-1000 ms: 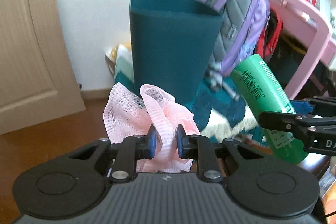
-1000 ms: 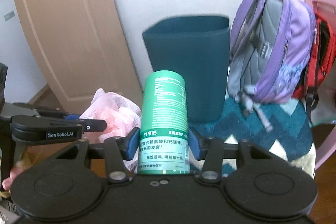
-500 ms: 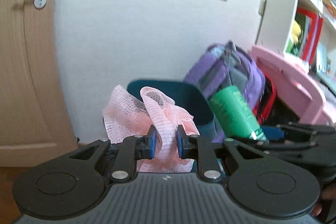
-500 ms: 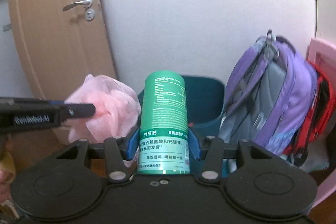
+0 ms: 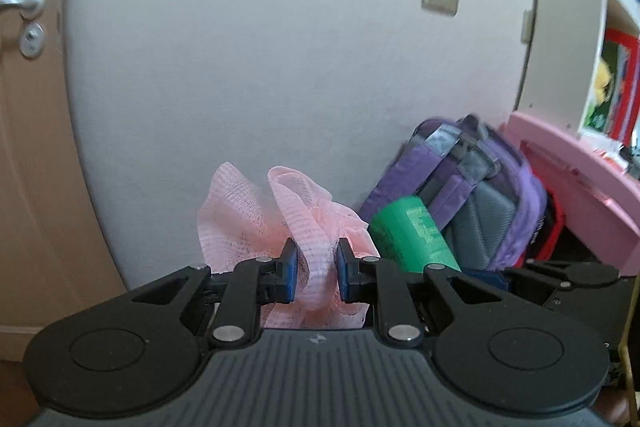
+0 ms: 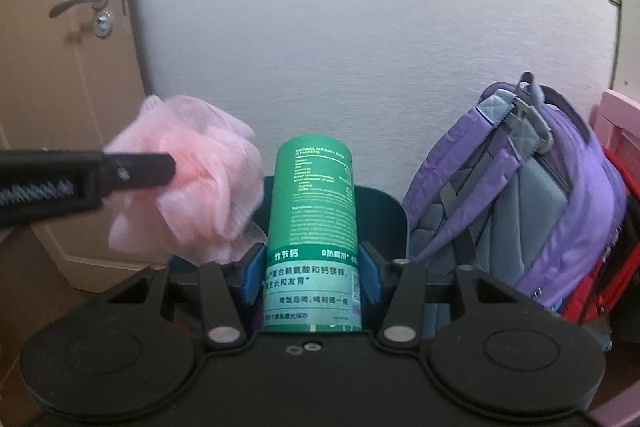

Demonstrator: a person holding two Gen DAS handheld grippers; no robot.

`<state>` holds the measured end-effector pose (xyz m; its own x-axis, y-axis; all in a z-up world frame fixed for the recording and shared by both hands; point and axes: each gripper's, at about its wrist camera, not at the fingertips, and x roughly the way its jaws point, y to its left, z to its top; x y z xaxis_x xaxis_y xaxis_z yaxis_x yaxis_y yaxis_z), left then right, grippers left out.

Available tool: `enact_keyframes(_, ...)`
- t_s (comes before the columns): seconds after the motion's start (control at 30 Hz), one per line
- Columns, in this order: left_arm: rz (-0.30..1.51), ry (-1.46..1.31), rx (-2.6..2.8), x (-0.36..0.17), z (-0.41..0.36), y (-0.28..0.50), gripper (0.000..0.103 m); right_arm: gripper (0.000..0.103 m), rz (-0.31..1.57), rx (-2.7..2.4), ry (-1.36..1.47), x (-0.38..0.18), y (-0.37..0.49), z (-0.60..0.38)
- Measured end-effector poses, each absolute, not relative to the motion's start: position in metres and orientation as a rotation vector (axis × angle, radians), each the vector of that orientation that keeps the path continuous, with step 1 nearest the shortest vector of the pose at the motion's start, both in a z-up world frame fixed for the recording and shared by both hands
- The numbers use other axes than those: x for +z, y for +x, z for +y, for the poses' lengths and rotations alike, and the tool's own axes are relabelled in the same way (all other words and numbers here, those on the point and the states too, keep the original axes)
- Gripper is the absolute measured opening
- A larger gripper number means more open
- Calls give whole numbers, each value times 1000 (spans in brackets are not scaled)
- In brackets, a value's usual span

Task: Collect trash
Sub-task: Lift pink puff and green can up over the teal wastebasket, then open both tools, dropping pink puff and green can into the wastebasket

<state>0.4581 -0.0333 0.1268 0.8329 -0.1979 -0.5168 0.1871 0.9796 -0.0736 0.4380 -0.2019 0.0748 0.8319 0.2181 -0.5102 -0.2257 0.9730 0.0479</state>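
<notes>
My left gripper (image 5: 314,273) is shut on a crumpled pink mesh net (image 5: 280,219), held up in the air; the net also shows in the right wrist view (image 6: 192,187), at the left, over the rim of the dark teal bin (image 6: 384,211). My right gripper (image 6: 308,271) is shut on a green cylindrical canister (image 6: 312,227) with white print, held upright above the bin's mouth. The canister shows in the left wrist view (image 5: 412,239), to the right of the net. The bin is hidden in the left wrist view.
A purple and grey backpack (image 6: 532,195) leans against the white wall right of the bin, with a red bag (image 6: 600,291) behind it. A wooden door (image 6: 60,87) stands at the left. A pink desk (image 5: 580,179) and bookshelf (image 5: 616,47) are at the right.
Both grippers have risen with their loads. The bin has dropped out of the left wrist view and sits lower in the right wrist view. The net has moved closer to the canister.
</notes>
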Motion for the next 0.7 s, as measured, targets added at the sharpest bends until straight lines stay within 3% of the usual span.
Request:
enact_keyframes(0.43, 749, 37, -197, 41, -55, 528, 19, 48, 671, 220, -78, 17, 486, -192)
enact_keyframes(0.7, 807, 43, -187, 16, -61, 540, 19, 48, 702, 208, -158, 5, 489, -180)
